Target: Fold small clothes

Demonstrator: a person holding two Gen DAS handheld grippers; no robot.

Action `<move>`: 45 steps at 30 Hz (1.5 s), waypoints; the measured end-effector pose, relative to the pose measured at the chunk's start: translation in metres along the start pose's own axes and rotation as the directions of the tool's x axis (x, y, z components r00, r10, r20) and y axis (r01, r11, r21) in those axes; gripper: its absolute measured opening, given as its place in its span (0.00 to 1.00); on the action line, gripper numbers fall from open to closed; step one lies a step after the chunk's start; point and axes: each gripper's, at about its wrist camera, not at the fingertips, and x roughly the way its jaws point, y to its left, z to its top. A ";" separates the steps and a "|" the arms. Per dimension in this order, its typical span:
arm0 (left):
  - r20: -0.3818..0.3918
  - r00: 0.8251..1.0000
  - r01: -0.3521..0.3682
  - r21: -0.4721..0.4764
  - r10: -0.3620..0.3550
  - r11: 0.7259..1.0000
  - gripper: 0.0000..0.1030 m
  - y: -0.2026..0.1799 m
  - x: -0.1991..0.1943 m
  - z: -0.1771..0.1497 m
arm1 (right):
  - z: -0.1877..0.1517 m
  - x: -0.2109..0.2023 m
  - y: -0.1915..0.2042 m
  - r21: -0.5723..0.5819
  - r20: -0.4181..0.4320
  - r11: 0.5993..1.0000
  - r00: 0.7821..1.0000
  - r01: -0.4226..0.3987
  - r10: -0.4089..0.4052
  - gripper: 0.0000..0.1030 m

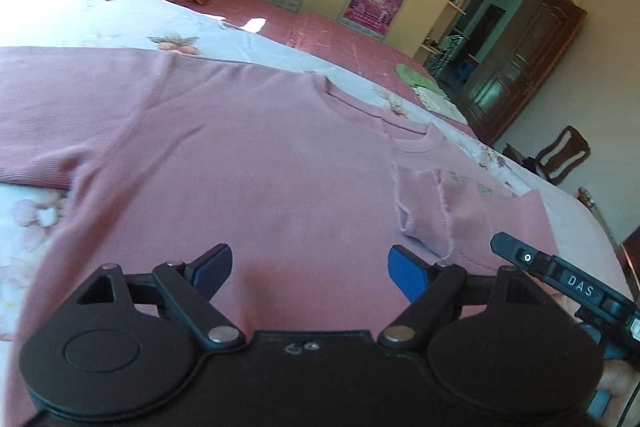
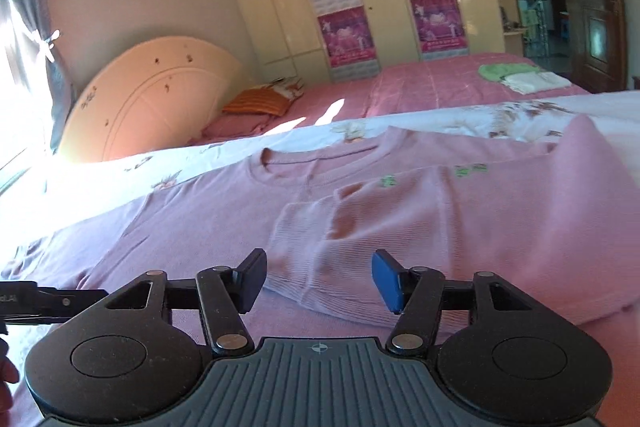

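A pink long-sleeved top [image 1: 248, 163] lies spread on the floral sheet, neckline [image 1: 416, 141] toward the far side. Its right sleeve is folded across the chest, and the ribbed cuff [image 2: 320, 267] lies just beyond my right gripper [image 2: 318, 279]. That gripper stands open with only cloth below it, nothing between the pads. My left gripper [image 1: 310, 269] hovers over the lower body of the top [image 2: 520, 219], jaws wide apart and empty. The right tool's black arm [image 1: 560, 275] shows at the left wrist view's right edge.
The floral sheet [image 1: 100, 15] covers the near bed [image 2: 440, 79], which has a pink cover beyond it. An orange striped pillow [image 2: 260, 103] lies by the headboard. Green and white folded cloths [image 2: 520, 77] sit at the far end. Wardrobes, a doorway and a wooden chair [image 1: 560, 155] stand behind.
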 end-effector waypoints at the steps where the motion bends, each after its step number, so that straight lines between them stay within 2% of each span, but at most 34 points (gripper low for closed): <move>1: -0.017 0.999 0.030 0.004 -0.030 1.000 0.71 -0.008 0.012 0.001 | 0.000 -0.012 -0.010 0.032 0.018 0.999 1.000 0.016 -0.017 0.55; 2: -0.036 0.998 0.055 0.006 -0.055 0.998 0.65 -0.015 0.023 0.002 | 0.000 -0.020 -0.016 0.054 0.033 0.998 0.999 0.033 -0.035 0.44; 3: -0.051 0.996 0.077 0.007 -0.076 0.997 0.62 -0.021 0.033 0.003 | -0.001 -0.025 -0.023 0.075 0.039 0.996 0.998 0.054 -0.057 0.38; 4: -0.063 0.993 0.099 0.009 -0.099 0.995 0.61 -0.028 0.045 0.004 | 0.000 -0.032 -0.030 0.102 0.041 0.991 0.995 0.084 -0.088 0.27; 5: -0.070 0.992 0.111 0.013 -0.109 0.994 0.61 -0.034 0.054 0.006 | 0.002 -0.041 -0.039 0.143 0.045 0.984 0.992 0.107 -0.114 0.23; 9: -0.094 0.984 0.156 0.007 -0.154 0.988 0.60 -0.050 0.086 0.015 | -0.001 -0.068 -0.073 0.309 0.066 0.940 0.983 0.144 -0.172 0.23; 10: -0.100 0.979 0.177 -0.007 -0.177 0.984 0.56 -0.054 0.093 0.017 | -0.002 -0.074 -0.080 0.344 0.070 0.927 0.981 0.149 -0.183 0.23; 12: -0.125 0.970 0.206 -0.019 -0.207 0.978 0.35 -0.062 0.107 0.021 | -0.006 -0.085 -0.093 0.412 0.079 0.897 0.975 0.159 -0.209 0.23; 13: -0.145 0.963 0.229 -0.005 -0.227 0.973 0.05 -0.067 0.114 0.023 | -0.007 -0.090 -0.099 0.443 0.081 0.882 0.972 0.163 -0.221 0.23; 15: -0.107 0.966 0.240 0.042 -0.235 0.970 0.06 -0.073 0.110 0.030 | -0.009 -0.101 -0.110 0.495 0.087 0.853 0.968 0.163 -0.235 0.24; 17: -0.011 0.968 0.250 0.105 -0.251 0.962 0.06 -0.074 0.087 0.040 | -0.007 -0.108 -0.120 0.536 0.091 0.832 0.970 0.144 -0.227 0.24; 19: 0.076 0.972 0.210 0.159 -0.224 0.965 0.06 -0.064 0.060 0.045 | -0.005 -0.114 -0.125 0.552 0.105 0.826 0.973 0.117 -0.208 0.24; 21: 0.115 0.981 0.131 0.197 -0.156 0.972 0.06 -0.046 0.049 0.046 | -0.003 -0.118 -0.131 0.565 0.106 0.819 0.976 0.100 -0.193 0.24; 22: 0.106 0.986 0.104 0.204 -0.128 0.973 0.06 -0.037 0.052 0.045 | -0.003 -0.118 -0.133 0.572 0.105 0.815 0.977 0.094 -0.186 0.28; 23: 0.078 0.991 0.096 0.183 -0.112 0.978 0.06 -0.028 0.058 0.045 | -0.003 -0.120 -0.135 0.580 0.105 0.810 0.978 0.089 -0.182 0.40; 25: 0.043 0.993 0.103 0.146 -0.110 0.984 0.06 -0.015 0.066 0.041 | -0.004 -0.121 -0.140 0.605 0.113 0.793 0.978 0.073 -0.176 0.54; 30: 0.036 0.994 0.102 0.144 -0.108 0.984 0.06 -0.015 0.070 0.035 | 0.001 -0.116 -0.138 0.628 0.126 0.778 0.987 -0.001 -0.099 0.54; 33: 0.028 0.995 0.095 0.122 -0.099 0.988 0.07 -0.008 0.072 0.036 | 0.003 -0.107 -0.146 0.668 0.100 0.744 0.994 -0.026 -0.055 0.53; 35: 0.017 0.995 0.091 0.105 -0.094 0.990 0.07 0.001 0.072 0.037 | -0.001 -0.097 -0.148 0.702 0.077 0.712 0.995 -0.011 -0.060 0.53; 36: 0.010 0.996 0.093 0.098 -0.094 0.991 0.07 0.004 0.074 0.037 | -0.002 -0.095 -0.152 0.716 0.079 0.698 0.995 -0.011 -0.065 0.51; 37: 0.004 0.995 0.095 0.093 -0.096 0.991 0.10 0.006 0.075 0.037 | -0.003 -0.094 -0.159 0.734 0.079 0.679 0.994 -0.006 -0.078 0.38; 38: -0.001 0.995 0.096 0.091 -0.096 0.991 0.14 0.007 0.076 0.038 | -0.004 -0.093 -0.164 0.747 0.068 0.664 0.994 0.008 -0.090 0.21; 40: 0.001 0.995 0.099 0.086 -0.099 0.991 0.23 0.011 0.077 0.038 | -0.006 -0.092 -0.175 0.767 0.050 0.641 0.994 0.026 -0.100 0.07; 41: 0.009 0.995 0.097 0.082 -0.098 0.992 0.34 0.012 0.076 0.039 | -0.008 -0.095 -0.178 0.773 0.059 0.634 0.993 0.019 -0.102 0.06; 43: 0.025 0.994 0.103 0.073 -0.105 0.992 0.46 0.012 0.079 0.042 | -0.009 -0.101 -0.179 0.760 0.063 0.649 0.991 0.028 -0.117 0.05; 45: 0.010 0.994 0.107 0.086 -0.108 0.991 0.36 0.009 0.087 0.045 | -0.010 -0.105 -0.179 0.756 0.064 0.654 0.991 0.027 -0.115 0.05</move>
